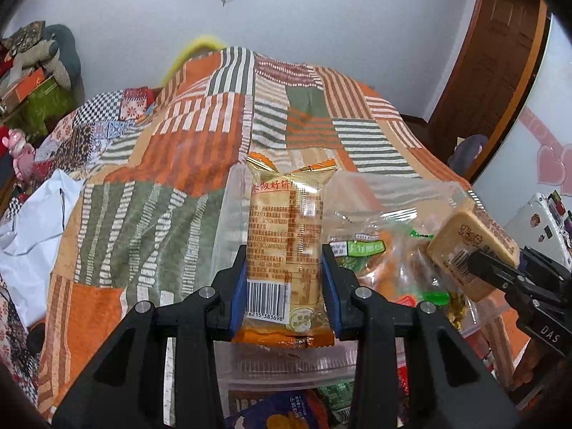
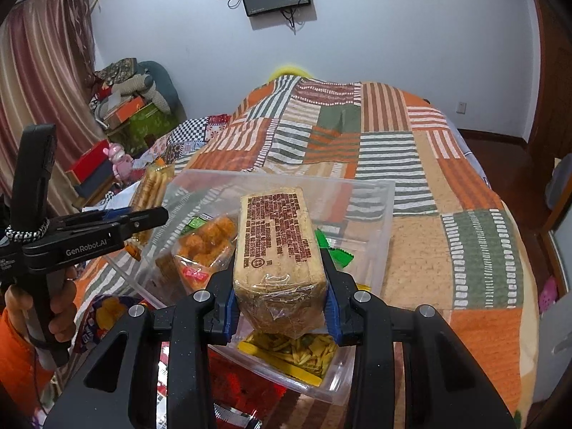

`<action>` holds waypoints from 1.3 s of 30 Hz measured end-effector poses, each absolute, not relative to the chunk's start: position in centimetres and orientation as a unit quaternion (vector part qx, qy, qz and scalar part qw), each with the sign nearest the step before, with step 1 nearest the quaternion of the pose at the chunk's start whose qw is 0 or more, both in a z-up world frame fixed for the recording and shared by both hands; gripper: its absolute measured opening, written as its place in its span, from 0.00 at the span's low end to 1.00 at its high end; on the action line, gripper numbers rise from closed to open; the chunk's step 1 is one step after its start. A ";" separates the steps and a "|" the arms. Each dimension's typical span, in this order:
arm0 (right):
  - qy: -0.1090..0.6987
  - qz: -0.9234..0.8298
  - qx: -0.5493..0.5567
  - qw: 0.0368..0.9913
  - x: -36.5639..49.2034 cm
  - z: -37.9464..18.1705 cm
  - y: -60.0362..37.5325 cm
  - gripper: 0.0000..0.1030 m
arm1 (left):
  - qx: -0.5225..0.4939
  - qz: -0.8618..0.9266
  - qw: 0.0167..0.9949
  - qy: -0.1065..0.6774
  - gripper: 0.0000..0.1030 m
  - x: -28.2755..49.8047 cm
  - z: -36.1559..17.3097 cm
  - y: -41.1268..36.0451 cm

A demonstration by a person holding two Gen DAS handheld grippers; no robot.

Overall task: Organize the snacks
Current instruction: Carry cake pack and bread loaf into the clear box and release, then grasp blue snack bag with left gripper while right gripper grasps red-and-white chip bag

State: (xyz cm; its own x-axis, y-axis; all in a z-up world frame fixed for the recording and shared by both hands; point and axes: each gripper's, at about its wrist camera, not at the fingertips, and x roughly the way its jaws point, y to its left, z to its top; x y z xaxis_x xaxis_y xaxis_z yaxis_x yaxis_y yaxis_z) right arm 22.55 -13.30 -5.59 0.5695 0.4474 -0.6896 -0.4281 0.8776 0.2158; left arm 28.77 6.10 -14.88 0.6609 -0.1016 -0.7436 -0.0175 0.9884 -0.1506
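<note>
Nearest the left wrist camera, the left gripper [image 1: 285, 282] has its jaws pinching a biscuit pack [image 1: 285, 246] by its long sides, held upright with the barcode end low. Seen from the right wrist, the right gripper [image 2: 280, 304] has its jaws pressed onto a tan wrapped block [image 2: 277, 246], gripped near its close end so most of its length juts forward unsupported.

Both hover over the clear plastic bin [image 2: 371, 193], which rests on the patchwork bedspread [image 2: 475, 236] and already holds a bag of orange puffs [image 2: 205, 241], a pack of yellow-green sticks [image 2: 296, 352] and green-wrapped sweets [image 2: 338, 255].

The risks, as I judge them: the slick film of the biscuit pack could slide through the pads if the squeeze eases, and the block, held so far back, could pivot downward and land edge-first on the puffs (crushing them). The two tools are close together, so lowering both at once could make them collide.

The person's left hand [image 2: 60, 307] grips its handle roughly level, pointing across toward the bin; the right tool points forward and slightly down.
</note>
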 end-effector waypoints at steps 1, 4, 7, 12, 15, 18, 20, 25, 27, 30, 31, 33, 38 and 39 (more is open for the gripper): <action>0.393 0.247 0.011 0.886 22.5 -5.5 -13.2 0.34 | -0.073 -0.023 0.908 0.412 0.36 28.8 -15.0 6.1; 0.393 0.244 0.004 0.886 22.6 -5.5 -13.1 0.34 | -0.073 -0.020 0.905 0.419 0.36 28.9 -15.4 6.0; 0.393 0.240 -0.003 0.887 22.5 -5.5 -13.0 0.35 | -0.082 -0.022 0.901 0.425 0.36 28.6 -15.5 6.1; 0.394 0.232 -0.003 0.889 22.4 -5.4 -13.6 0.38 | -0.096 -0.025 0.897 0.430 0.37 27.8 -15.4 6.4; 0.391 0.225 -0.001 0.892 22.1 -5.0 -14.1 0.43 | -0.097 -0.029 0.898 0.427 0.42 27.2 -15.0 6.3; 0.385 0.226 0.002 0.895 21.5 -4.3 -14.5 0.44 | -0.090 -0.024 0.903 0.418 0.47 26.5 -14.2 6.2; 0.380 0.225 -0.002 0.897 21.1 -3.9 -14.6 0.45 | -0.091 -0.024 0.906 0.414 0.49 25.9 -13.7 6.2; 0.362 0.221 -0.015 0.906 19.6 -2.6 -14.7 0.54 | -0.088 -0.025 0.913 0.398 0.54 23.9 -12.1 6.2; 0.359 0.223 -0.016 0.906 19.2 -2.3 -14.6 0.56 | -0.081 -0.024 0.916 0.392 0.57 23.2 -11.5 6.1; 0.353 0.226 -0.025 0.908 18.2 -1.9 -14.6 0.59 | -0.068 -0.023 0.921 0.383 0.64 21.6 -10.8 5.9; 0.352 0.226 -0.027 0.908 17.9 -1.8 -14.5 0.60 | -0.065 -0.024 0.922 0.382 0.66 21.0 -10.5 5.9; 0.351 0.227 -0.027 0.908 17.3 -1.8 -14.6 0.67 | -0.062 -0.023 0.922 0.381 0.67 20.2 -10.3 5.9; 0.357 0.229 -0.018 0.905 16.1 -2.0 -15.3 0.69 | -0.056 -0.015 0.922 0.382 0.72 17.8 -10.3 6.4; 0.360 0.230 -0.016 0.904 15.9 -2.1 -15.4 0.73 | -0.056 -0.014 0.922 0.383 0.72 17.6 -10.4 6.4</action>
